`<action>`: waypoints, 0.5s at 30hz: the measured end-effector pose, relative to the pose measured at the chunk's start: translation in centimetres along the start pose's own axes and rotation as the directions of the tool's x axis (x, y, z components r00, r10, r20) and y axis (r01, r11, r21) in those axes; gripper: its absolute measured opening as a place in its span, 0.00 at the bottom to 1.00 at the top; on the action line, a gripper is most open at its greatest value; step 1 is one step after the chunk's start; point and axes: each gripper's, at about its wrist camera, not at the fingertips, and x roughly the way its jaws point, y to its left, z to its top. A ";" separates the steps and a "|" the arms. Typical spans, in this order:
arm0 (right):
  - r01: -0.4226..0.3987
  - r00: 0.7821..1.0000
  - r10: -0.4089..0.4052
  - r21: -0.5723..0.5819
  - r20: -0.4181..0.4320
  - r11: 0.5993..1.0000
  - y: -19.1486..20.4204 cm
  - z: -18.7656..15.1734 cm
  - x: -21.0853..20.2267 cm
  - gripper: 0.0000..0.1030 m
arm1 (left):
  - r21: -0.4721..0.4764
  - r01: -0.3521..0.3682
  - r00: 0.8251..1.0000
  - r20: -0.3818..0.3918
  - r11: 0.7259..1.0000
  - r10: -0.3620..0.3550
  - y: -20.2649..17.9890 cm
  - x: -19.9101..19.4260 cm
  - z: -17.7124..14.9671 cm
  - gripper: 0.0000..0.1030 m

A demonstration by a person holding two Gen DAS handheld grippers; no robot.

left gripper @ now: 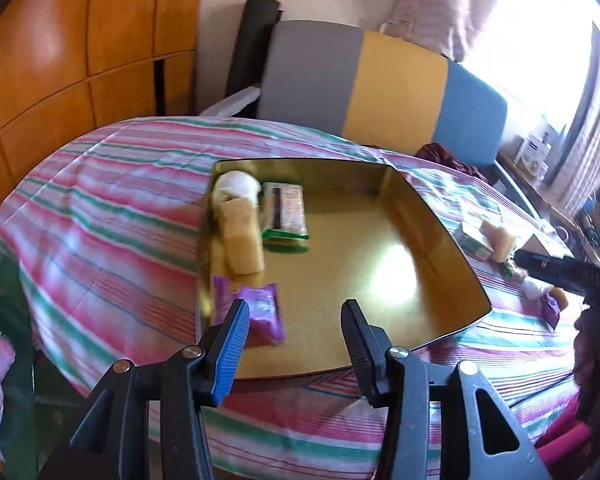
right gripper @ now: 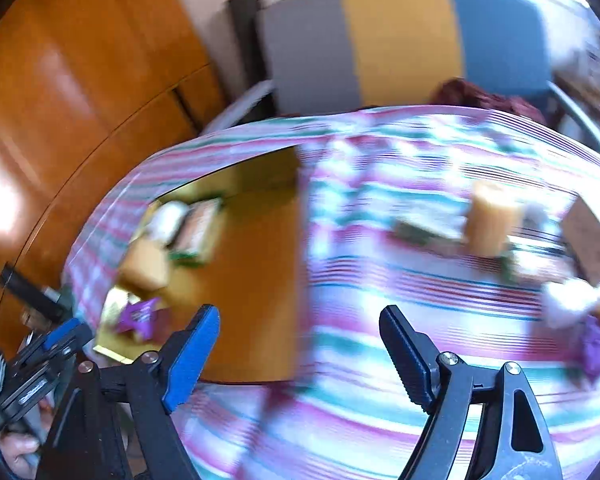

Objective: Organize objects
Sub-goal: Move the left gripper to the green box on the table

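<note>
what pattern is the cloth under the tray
Pink, green and white stripes on the cloth; clearest in the left wrist view.

Gold tray on a cloth striped pink, green and white.
Lower left in the tray: purple packet; above it, tan block. Upper frame: chair back banded grey, yellow, blue.

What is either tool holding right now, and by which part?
Nothing is held. The left tool and the right tool both stand open with only the gold tray and striped cloth behind the gap.
</note>
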 end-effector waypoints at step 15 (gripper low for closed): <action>0.284 0.921 -0.369 0.430 0.127 0.857 -22.0 0.5 -7.7 0.85 | 0.299 0.129 0.991 -0.023 0.945 -0.128 -12.5 1.5 3.7 0.50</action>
